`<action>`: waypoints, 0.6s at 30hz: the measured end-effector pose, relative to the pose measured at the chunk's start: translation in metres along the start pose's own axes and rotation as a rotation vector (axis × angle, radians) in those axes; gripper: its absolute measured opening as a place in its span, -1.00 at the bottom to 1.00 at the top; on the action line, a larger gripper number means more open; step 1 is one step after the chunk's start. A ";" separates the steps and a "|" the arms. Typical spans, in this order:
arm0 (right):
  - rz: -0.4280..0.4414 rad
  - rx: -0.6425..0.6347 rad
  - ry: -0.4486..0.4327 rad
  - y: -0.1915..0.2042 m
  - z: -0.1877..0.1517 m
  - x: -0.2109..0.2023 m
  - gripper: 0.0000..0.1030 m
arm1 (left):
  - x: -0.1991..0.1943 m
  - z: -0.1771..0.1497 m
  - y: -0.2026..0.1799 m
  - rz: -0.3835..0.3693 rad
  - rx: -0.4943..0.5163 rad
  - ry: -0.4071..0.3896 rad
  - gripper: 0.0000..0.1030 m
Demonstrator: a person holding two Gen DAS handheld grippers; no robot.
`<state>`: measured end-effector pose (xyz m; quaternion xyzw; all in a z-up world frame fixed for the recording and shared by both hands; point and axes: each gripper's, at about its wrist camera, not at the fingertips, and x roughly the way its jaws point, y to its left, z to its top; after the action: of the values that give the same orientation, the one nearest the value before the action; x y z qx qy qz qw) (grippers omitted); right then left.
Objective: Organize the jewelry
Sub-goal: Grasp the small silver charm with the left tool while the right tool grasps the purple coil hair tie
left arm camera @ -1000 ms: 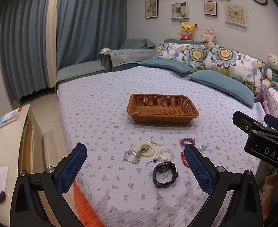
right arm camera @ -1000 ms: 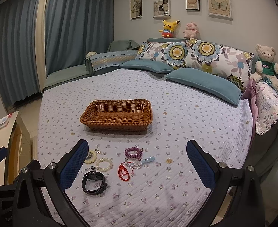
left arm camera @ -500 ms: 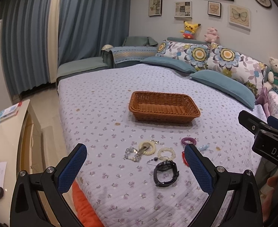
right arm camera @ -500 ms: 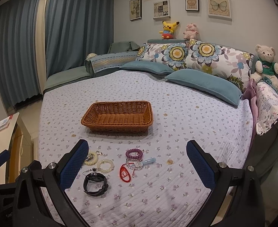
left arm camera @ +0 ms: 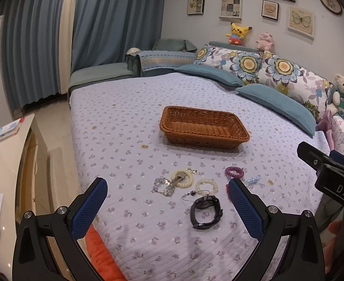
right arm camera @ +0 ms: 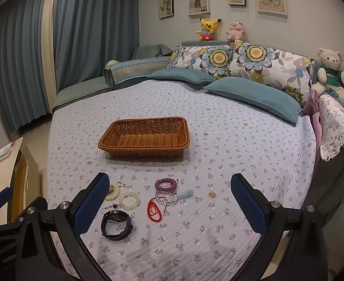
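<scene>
- Readable in the left wrist view: white letters "DAS" on the black body of the right gripper (left arm camera: pixel 335 178).
- Readable in the right wrist view: "GenRob", cut off at the frame edge, on the black body of the left gripper (right arm camera: pixel 8 261).

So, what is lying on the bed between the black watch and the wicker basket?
In the right wrist view, a cream coil bracelet lies between the black watch and the wicker basket; beyond it, only bare quilt.

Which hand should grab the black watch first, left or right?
Probably the left. The black watch lies between the open left tongs, just right of centre. In the right wrist view it sits beside the left finger of the open right tongs, well off centre.
</scene>
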<state>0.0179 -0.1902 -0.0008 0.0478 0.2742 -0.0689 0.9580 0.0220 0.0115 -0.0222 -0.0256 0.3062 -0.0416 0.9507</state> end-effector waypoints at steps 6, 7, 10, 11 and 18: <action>-0.043 -0.014 0.010 -0.006 -0.002 0.012 1.00 | 0.009 0.001 0.018 0.019 0.017 0.003 0.99; -0.050 -0.009 0.012 -0.009 -0.003 0.014 1.00 | 0.011 0.002 0.023 0.025 0.015 0.005 0.99; -0.050 0.015 0.029 -0.024 -0.006 0.027 1.00 | 0.023 0.005 0.050 0.030 -0.008 0.028 0.99; -0.052 0.021 0.037 -0.029 -0.007 0.033 1.00 | 0.027 0.005 0.057 0.024 -0.015 0.038 0.99; -0.052 0.011 0.110 -0.055 -0.026 0.071 0.83 | 0.070 0.000 0.091 -0.092 -0.055 0.127 0.82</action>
<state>0.0557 -0.2483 -0.0633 0.0495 0.3270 -0.0925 0.9392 0.0847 0.0952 -0.0692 -0.0633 0.3655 -0.0783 0.9253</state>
